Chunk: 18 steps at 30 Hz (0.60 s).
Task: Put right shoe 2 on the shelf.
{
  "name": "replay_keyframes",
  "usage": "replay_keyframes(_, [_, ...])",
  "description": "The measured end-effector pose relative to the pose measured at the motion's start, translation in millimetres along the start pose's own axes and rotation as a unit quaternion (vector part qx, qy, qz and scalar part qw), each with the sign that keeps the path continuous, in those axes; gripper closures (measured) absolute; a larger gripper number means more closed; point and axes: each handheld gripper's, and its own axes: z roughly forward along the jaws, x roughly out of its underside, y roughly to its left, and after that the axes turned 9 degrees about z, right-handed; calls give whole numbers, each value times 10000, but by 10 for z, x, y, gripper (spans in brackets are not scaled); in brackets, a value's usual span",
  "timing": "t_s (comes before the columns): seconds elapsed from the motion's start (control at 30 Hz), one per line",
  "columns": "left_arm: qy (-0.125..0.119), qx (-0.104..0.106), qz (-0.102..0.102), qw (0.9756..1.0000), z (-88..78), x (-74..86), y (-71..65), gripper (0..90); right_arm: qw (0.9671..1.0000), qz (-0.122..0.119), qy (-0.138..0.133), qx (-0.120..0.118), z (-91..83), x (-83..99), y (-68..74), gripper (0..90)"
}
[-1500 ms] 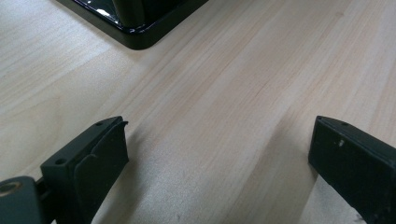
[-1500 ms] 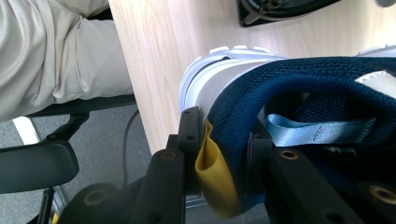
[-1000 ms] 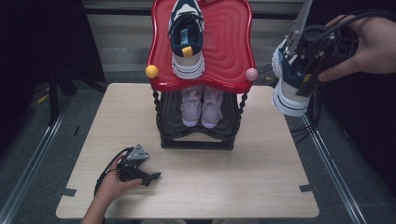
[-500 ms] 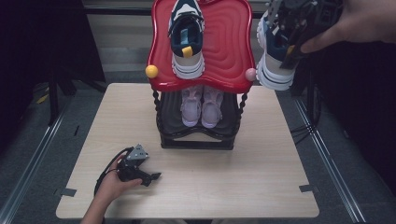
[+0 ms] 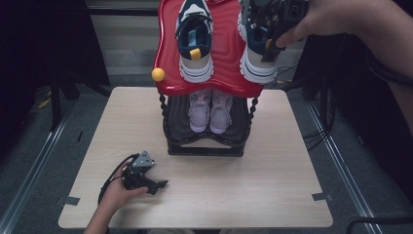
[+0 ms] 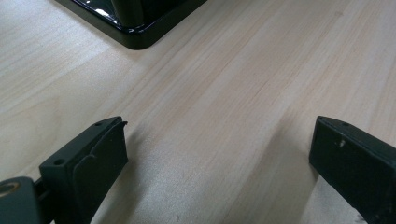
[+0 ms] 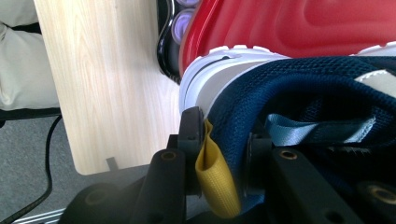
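Two tongs: one in each hand, well apart.
Right tongs point(image 5: 269, 43): at the top right of the high view, pinching the heel of a blue shoe point(image 5: 254, 53). In the right gripper view the tongs point(image 7: 219, 140) press on the blue heel cloth and the yellow loop point(image 7: 215, 186).
Blue shoe: over the right half of the red shelf point(image 5: 224, 48), at the top middle of the high view. Its white sole points down the frame. I cannot tell if it touches the shelf.
Other shoe point(image 5: 195, 41): lies on the left half of the red shelf, beside the held one.
Pink shoes point(image 5: 210, 111): side by side on the black shelf below, in the middle of the frame.
Yellow ball point(image 5: 158, 74): at the left corner of the red shelf.
Left tongs point(image 5: 160, 184): at the lower left, on the bench point(image 5: 272, 185), spread wide with nothing between them. In the left gripper view the tongs point(image 6: 217, 154) lie near the black base point(image 6: 135, 28).
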Motion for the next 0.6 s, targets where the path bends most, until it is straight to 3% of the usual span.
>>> replay_keyframes(0.3, [1, 2, 2, 10000, 0, 0, 0, 37, 9995, -221, 15, 229, 139, -287, -57, 744])
replay_keyframes(0.6, [2, 14, 2, 10000, 2, 0, 0, 35, 9992, -326, -9, 237, 255, -495, -92, 743])
